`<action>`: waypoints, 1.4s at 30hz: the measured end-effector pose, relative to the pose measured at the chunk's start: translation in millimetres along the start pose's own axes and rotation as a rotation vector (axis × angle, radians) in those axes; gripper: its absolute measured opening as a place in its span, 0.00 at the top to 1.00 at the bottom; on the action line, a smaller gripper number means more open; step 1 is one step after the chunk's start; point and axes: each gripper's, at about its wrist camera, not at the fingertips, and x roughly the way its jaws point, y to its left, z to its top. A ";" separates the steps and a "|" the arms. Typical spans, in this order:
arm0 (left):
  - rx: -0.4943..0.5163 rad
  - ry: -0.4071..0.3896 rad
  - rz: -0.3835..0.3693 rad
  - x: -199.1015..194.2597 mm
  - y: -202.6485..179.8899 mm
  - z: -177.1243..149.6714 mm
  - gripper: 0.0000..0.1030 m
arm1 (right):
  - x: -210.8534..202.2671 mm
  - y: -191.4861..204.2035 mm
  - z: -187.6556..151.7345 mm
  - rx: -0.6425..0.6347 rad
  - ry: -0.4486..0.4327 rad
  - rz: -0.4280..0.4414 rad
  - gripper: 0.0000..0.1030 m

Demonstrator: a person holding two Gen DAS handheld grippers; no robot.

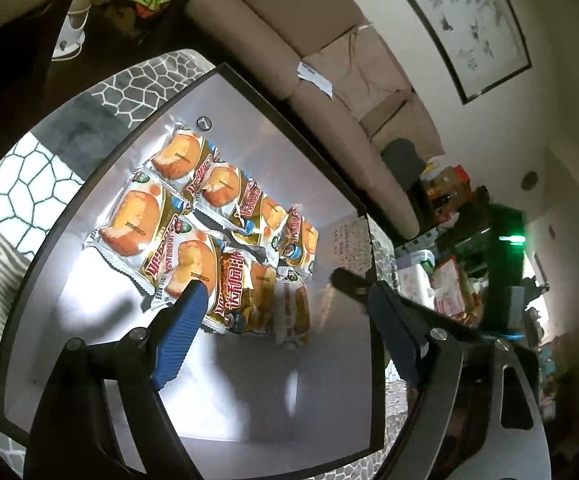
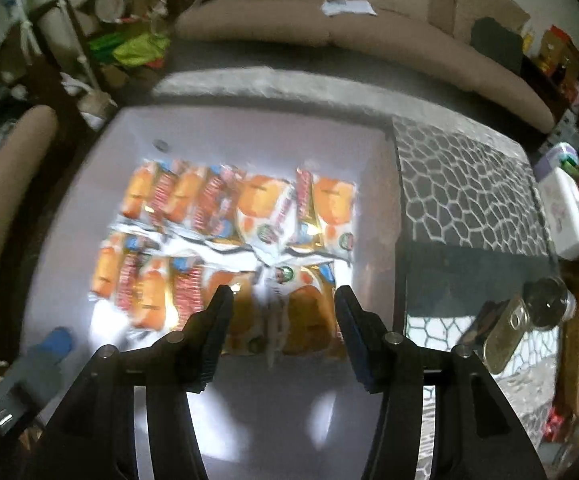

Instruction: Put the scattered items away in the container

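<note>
Snack packets (image 1: pixel 209 232) clustered mid-tray (image 1: pixel 89 340); print blurred in right view. Left gripper (image 1: pixel 285 300) and right gripper (image 2: pixel 283 300) above them, jaws open, empty.

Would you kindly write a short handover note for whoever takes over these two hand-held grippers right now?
Left hand-held gripper: open, empty, above the near end of the packets.
Right hand-held gripper: open, empty, over the nearest packets; its view is blurred.
Snack cake packets: all lying together in rows inside the dark-rimmed tray.
Done: no packet visible on the patterned table outside the tray.
Left: probably nothing; check out-of-view areas for strays.
</note>
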 end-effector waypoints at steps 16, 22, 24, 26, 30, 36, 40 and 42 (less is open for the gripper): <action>-0.091 -0.046 -0.024 -17.4 26.6 9.6 0.21 | 53.8 16.9 -0.2 0.001 0.148 0.164 0.59; -0.112 -0.054 -0.075 -20.0 30.6 15.9 0.21 | 87.2 17.9 -7.0 -0.025 0.223 0.118 0.59; -0.106 -0.052 -0.064 -16.8 29.7 16.0 0.21 | 95.7 15.1 -8.2 -0.017 0.239 0.094 0.59; -0.111 -0.047 -0.069 -14.2 30.4 16.0 0.21 | 100.1 7.6 -6.2 0.028 0.255 0.114 0.59; -0.113 -0.048 -0.065 -13.3 32.2 17.4 0.21 | 100.0 5.5 -1.3 0.000 0.261 0.066 0.50; -0.099 -0.043 -0.069 -12.3 30.5 17.5 0.21 | 95.2 -1.3 0.1 0.024 0.260 0.128 0.49; -0.109 -0.034 -0.076 -9.9 32.8 17.4 0.21 | 89.5 8.3 -7.9 0.001 0.307 0.231 0.46; -0.113 -0.037 -0.075 -10.1 34.8 18.4 0.21 | 96.9 18.5 -15.0 -0.048 0.371 0.191 0.44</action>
